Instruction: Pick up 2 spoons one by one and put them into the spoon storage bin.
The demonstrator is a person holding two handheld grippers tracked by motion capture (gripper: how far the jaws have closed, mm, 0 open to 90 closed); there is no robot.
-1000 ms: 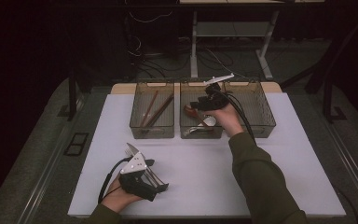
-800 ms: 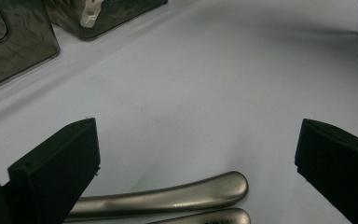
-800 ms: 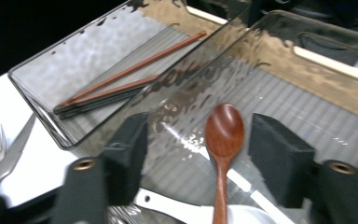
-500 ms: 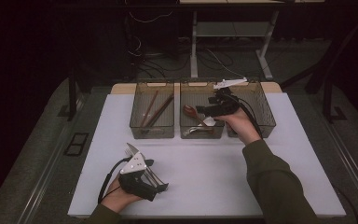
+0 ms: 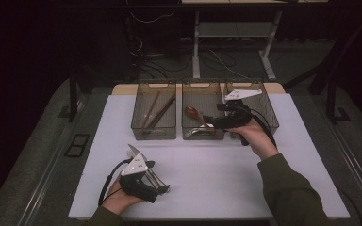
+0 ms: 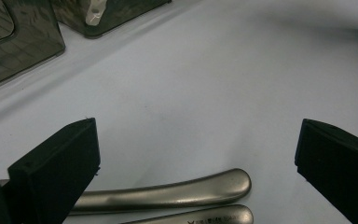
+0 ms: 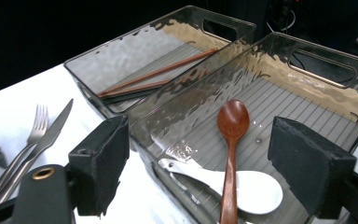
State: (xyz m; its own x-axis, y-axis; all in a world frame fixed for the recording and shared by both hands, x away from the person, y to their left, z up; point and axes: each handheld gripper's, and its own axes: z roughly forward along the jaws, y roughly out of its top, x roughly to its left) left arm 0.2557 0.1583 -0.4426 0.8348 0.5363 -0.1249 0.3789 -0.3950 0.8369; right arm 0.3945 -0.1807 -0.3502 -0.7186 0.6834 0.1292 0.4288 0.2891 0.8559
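Note:
A brown wooden spoon [image 5: 192, 112] [image 7: 232, 135] lies in the middle smoky bin [image 5: 201, 85] [image 7: 307, 88], its handle across a white ceramic spoon [image 7: 247, 189]. My right gripper [image 5: 210, 122] [image 7: 200, 140] hovers at that bin's front right corner, pointing left. Its jaws have just been opening and nothing is between them. Near the table's front left, my left gripper [image 5: 159, 187] [image 6: 200, 140] rests open over a metal fork [image 5: 132, 153] [image 7: 35, 128] and knife [image 7: 51, 130]. Their two handle ends [image 6: 168, 193] lie between its jaws, which do not touch them.
The left bin [image 5: 153, 134] [image 7: 121, 51] holds brown chopsticks [image 5: 158, 110] [image 7: 158, 72]. A right bin [image 5: 269, 113] stands behind my right hand. All three bins line the back of the white table [image 5: 217, 179]. Dark floor, cables and table legs lie beyond.
My right hand has drawn back from over the middle bin toward the right and the near side, its jaws wider apart. The left hand and the cutlery have not moved.

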